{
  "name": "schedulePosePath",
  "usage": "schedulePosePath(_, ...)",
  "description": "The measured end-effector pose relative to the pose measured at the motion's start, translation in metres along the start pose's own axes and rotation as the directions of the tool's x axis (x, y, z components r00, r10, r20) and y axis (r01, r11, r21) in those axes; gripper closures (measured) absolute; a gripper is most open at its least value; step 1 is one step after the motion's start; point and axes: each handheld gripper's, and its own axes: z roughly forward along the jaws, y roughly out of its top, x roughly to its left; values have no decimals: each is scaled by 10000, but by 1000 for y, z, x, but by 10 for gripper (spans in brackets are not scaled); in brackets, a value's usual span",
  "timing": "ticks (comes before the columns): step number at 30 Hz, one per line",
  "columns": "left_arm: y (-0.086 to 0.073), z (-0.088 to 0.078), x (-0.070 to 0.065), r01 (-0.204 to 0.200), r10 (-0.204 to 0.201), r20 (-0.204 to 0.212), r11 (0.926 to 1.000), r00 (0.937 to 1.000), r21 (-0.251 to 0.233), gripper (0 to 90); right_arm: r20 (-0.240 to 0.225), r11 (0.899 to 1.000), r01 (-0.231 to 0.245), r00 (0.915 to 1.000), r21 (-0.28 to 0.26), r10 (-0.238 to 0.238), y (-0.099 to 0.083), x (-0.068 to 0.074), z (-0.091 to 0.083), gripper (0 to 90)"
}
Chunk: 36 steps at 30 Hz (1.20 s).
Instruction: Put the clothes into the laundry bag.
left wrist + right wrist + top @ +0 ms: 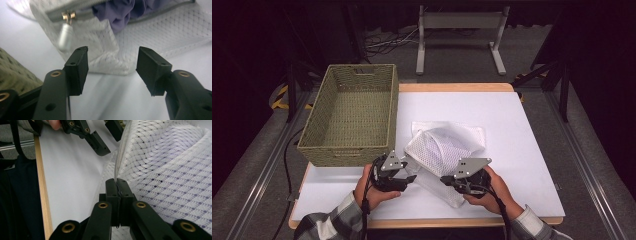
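the white mesh laundry bag (443, 146) is seen lying near the middle of the white worktop (522, 165), just right of the woven green basket (349, 117), w/ purple cloth (120, 11) showing thru its part-open zip. the right tongs (117, 185) are closed tight on the bag's mesh edge by the zip seam, so the bag is pinned at that end. the left tongs (112, 62) stand abt half open w/ nothing gripped; the bag's corner lies just ahead of them, and the silver zip pull (65, 37) hangs up and to the left of the gap in the left gripper view.

risks, as judged:
- the pull could be missed if the left tongs are closed where they now point; only mesh would be caught, and the zip wouldn't run.
- the pull is small, rounded and dangling, so it may be knocked aside or slip from the pads.
- thin mesh is held on the right; a hard tug on the zip could drag it out of that grip or bunch the bag.
- cloth near the zip teeth could be snagged if the zip is drawn shut.
- the basket wall is close to the left tongs and could be bumped.
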Motion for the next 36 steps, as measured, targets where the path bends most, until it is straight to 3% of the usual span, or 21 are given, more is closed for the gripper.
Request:
schedulePosePath(3, -1, 5, 1, 168, -162, -224, 9994, 9996, 295, 441, -36, 10000, 59, 10000, 64, -59, 0, 0, 0, 896)
schedulePosePath(6, -5, 5, 8, 886, -884, -95, 9957, 9960, 260, 425, -108, 9998, 54, 9999, 175, -52, -1, -1, 0, 897)
schedulePosePath(12, -8, 1, 13, 943, -923, -491, 9947, 9945, 404, 334, -111, 9996, 134, 9999, 268, -131, -3, -2, -5, 897)
schedulePosePath(14, -9, 3, 14, 1015, -1002, -342, 9940, 9944, 404, 327, -158, 9996, 105, 9998, 262, -101, -5, -3, -7, 897)
schedulePosePath(17, -8, 6, 15, 812, -808, -116, 9961, 9967, 356, 321, -226, 9995, 106, 9997, 292, -99, -7, -3, -10, 897)
schedulePosePath(21, -5, 10, 18, 804, -801, -127, 9965, 9967, 225, 349, -291, 9994, 191, 9994, 295, -182, -9, -1, -9, 896)
schedulePosePath(23, -4, 11, 19, 780, -776, -196, 9967, 9968, 216, 397, -288, 9993, 228, 9993, 309, -219, -9, 0, -7, 895)
schedulePosePath(25, -3, 12, 20, 874, -872, -168, 9961, 9960, 79, 498, -316, 9989, 310, 9991, 347, -300, -8, 2, -3, 895)
schedulePosePath(31, -4, 16, 19, 753, -755, 70, 9970, 9971, 195, 624, -270, 9988, 321, 9992, 363, -311, -8, 4, 1, 895)
schedulePosePath(34, -3, 17, 16, 559, -563, 168, 9982, 9983, 233, 733, -188, 9991, 341, 9993, 264, -336, -7, 4, 0, 895)
schedulePosePath(36, -3, 14, 16, 304, -307, 132, 9994, 9994, 190, 882, -120, 9992, 324, 9994, 245, -321, -7, 4, 0, 895)
